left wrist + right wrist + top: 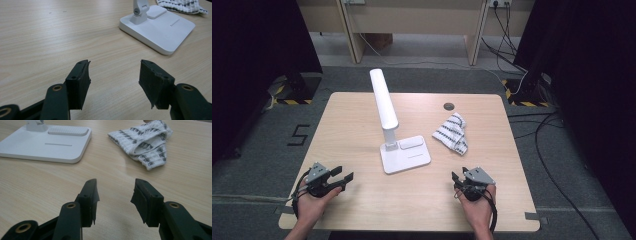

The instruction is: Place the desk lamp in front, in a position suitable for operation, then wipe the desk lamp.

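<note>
high view: i had both grippers parked near the table's (362, 115) near edge, well apart, which left the middle free for work. the left gripper (343, 179) pointed toward the desk lamp (404, 150), which stood upright on its flat base at mid-table. the right gripper (459, 177) pointed toward the striped cloth (452, 132), which lay crumpled just right of the lamp base, apart from it.

left gripper view: the left gripper (113, 72) had its jaws spread wide, held nothing and touched nothing. the lamp base (160, 30) lay ahead to the right.

right gripper view: the right gripper (113, 191) was likewise wide open and empty. the cloth (145, 142) lay ahead, slightly right, so i judged it the nearer target.
</note>
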A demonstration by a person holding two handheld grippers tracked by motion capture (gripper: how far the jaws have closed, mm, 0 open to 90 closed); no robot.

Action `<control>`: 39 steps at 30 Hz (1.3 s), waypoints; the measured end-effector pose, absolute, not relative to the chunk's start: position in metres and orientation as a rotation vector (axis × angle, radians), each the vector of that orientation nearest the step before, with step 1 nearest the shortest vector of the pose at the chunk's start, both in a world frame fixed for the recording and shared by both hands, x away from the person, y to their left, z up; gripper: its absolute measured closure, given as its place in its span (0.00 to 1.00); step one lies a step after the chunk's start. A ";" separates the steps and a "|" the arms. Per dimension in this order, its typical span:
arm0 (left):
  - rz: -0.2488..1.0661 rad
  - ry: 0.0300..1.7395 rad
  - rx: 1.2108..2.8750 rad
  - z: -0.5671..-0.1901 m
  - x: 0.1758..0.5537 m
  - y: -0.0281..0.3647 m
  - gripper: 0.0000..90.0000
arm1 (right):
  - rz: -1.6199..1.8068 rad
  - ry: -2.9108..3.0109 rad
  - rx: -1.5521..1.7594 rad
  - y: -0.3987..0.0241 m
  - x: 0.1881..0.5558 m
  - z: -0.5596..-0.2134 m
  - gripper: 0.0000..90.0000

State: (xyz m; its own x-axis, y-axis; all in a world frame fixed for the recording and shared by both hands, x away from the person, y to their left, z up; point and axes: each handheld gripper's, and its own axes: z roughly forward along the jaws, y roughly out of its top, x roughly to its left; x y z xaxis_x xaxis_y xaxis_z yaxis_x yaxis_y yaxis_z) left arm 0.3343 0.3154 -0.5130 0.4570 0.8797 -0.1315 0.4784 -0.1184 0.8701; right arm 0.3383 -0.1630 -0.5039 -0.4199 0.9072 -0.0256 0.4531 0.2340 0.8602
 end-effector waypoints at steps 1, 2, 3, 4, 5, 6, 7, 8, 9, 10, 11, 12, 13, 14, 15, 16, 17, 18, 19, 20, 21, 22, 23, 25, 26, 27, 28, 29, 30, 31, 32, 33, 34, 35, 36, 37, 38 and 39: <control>0.530 1.165 1.759 -0.513 0.334 0.315 0.44 | 1.104 1.974 1.242 -0.164 0.339 -0.504 0.60; 0.529 1.162 1.762 -0.513 0.335 0.315 0.44 | 1.104 1.974 1.242 -0.164 0.339 -0.504 0.60; 0.539 1.163 1.755 -0.513 0.334 0.313 0.44 | 1.105 1.967 1.250 -0.165 0.339 -0.504 0.60; 0.547 1.163 1.747 -0.513 0.334 0.312 0.45 | 1.105 1.961 1.253 -0.166 0.339 -0.504 0.60; 0.550 1.162 1.741 -0.512 0.334 0.312 0.45 | 1.102 1.960 1.250 -0.166 0.338 -0.504 0.60; 0.549 1.161 1.736 -0.512 0.334 0.312 0.45 | 1.100 1.960 1.250 -0.167 0.338 -0.504 0.60; 0.549 1.161 1.736 -0.512 0.334 0.312 0.45 | 1.100 1.954 1.253 -0.168 0.338 -0.504 0.60; 0.546 1.160 1.733 -0.512 0.334 0.311 0.45 | 1.101 1.950 1.252 -0.169 0.338 -0.503 0.60; 0.544 1.157 1.732 -0.511 0.335 0.311 0.45 | 1.100 1.949 1.253 -0.169 0.337 -0.503 0.60; 0.544 1.157 1.732 -0.511 0.335 0.311 0.45 | 1.100 1.949 1.253 -0.169 0.337 -0.503 0.60; 0.544 1.156 1.723 -0.510 0.336 0.311 0.45 | 1.097 1.943 1.252 -0.171 0.337 -0.503 0.60; 0.546 1.156 1.719 -0.510 0.336 0.311 0.45 | 1.096 1.940 1.255 -0.171 0.336 -0.503 0.60; 0.550 1.156 1.716 -0.510 0.336 0.311 0.45 | 1.096 1.939 1.255 -0.172 0.335 -0.503 0.60; 0.550 1.156 1.716 -0.510 0.336 0.311 0.45 | 1.096 1.939 1.255 -0.172 0.335 -0.503 0.60; 0.558 1.151 1.719 -0.509 0.336 0.310 0.45 | 1.095 1.934 1.262 -0.172 0.334 -0.503 0.60; 0.558 1.151 1.719 -0.509 0.336 0.310 0.45 | 1.097 1.930 1.259 -0.172 0.334 -0.503 0.60; 0.561 1.149 1.721 -0.508 0.336 0.310 0.45 | 1.095 1.926 1.256 -0.172 0.334 -0.502 0.60; 0.561 1.147 1.720 -0.508 0.337 0.310 0.45 | 1.094 1.923 1.254 -0.172 0.334 -0.501 0.60; 0.562 1.145 1.723 -0.508 0.337 0.310 0.45 | 1.095 1.917 1.254 -0.171 0.334 -0.501 0.60; 0.565 1.139 1.732 -0.507 0.338 0.309 0.45 | 1.092 1.920 1.248 -0.171 0.334 -0.500 0.60; 0.565 1.139 1.732 -0.507 0.338 0.309 0.45 | 1.094 1.919 1.246 -0.170 0.334 -0.500 0.60; 0.561 1.132 1.733 -0.506 0.339 0.308 0.45 | 1.094 1.919 1.246 -0.170 0.334 -0.500 0.60; 0.559 1.125 1.735 -0.504 0.340 0.307 0.45 | 1.093 1.917 1.243 -0.169 0.334 -0.499 0.60; 0.547 1.104 1.742 -0.501 0.342 0.305 0.44 | 1.094 1.919 1.228 -0.168 0.335 -0.498 0.60; 0.513 1.073 1.740 -0.498 0.345 0.302 0.44 | 1.092 1.920 1.217 -0.167 0.337 -0.497 0.60; 0.513 1.073 1.740 -0.498 0.345 0.302 0.44 | 1.097 1.923 1.222 -0.167 0.339 -0.496 0.60; 0.506 1.060 1.745 -0.496 0.347 0.300 0.44 | 1.097 1.923 1.222 -0.167 0.339 -0.496 0.60; 0.500 1.030 1.757 -0.491 0.353 0.295 0.43 | 1.098 1.921 1.220 -0.166 0.341 -0.494 0.60; 0.500 1.030 1.757 -0.491 0.353 0.295 0.43 | 1.095 1.919 1.212 -0.166 0.342 -0.493 0.60; 0.490 1.019 1.764 -0.489 0.356 0.294 0.43 | 1.100 1.921 1.219 -0.165 0.342 -0.493 0.60; 0.480 1.012 1.760 -0.487 0.360 0.291 0.42 | 1.100 1.924 1.227 -0.165 0.343 -0.492 0.60; 0.454 0.993 1.764 -0.484 0.367 0.287 0.41 | 1.102 1.931 1.223 -0.165 0.344 -0.493 0.60; 0.454 0.993 1.764 -0.484 0.367 0.287 0.41 | 1.102 1.931 1.223 -0.165 0.344 -0.493 0.60; 0.437 0.988 1.761 -0.482 0.370 0.284 0.41 | 1.100 1.932 1.228 -0.164 0.346 -0.493 0.60; 0.437 0.967 1.773 -0.478 0.377 0.279 0.40 | 1.096 1.945 1.234 -0.164 0.348 -0.495 0.60; 0.437 0.967 1.773 -0.478 0.377 0.279 0.40 | 1.096 1.945 1.234 -0.164 0.348 -0.495 0.60; 0.439 0.947 1.782 -0.474 0.384 0.274 0.40 | 1.100 1.965 1.239 -0.161 0.350 -0.496 0.60; 0.439 0.947 1.782 -0.474 0.384 0.274 0.39 | 1.102 1.980 1.244 -0.159 0.352 -0.496 0.60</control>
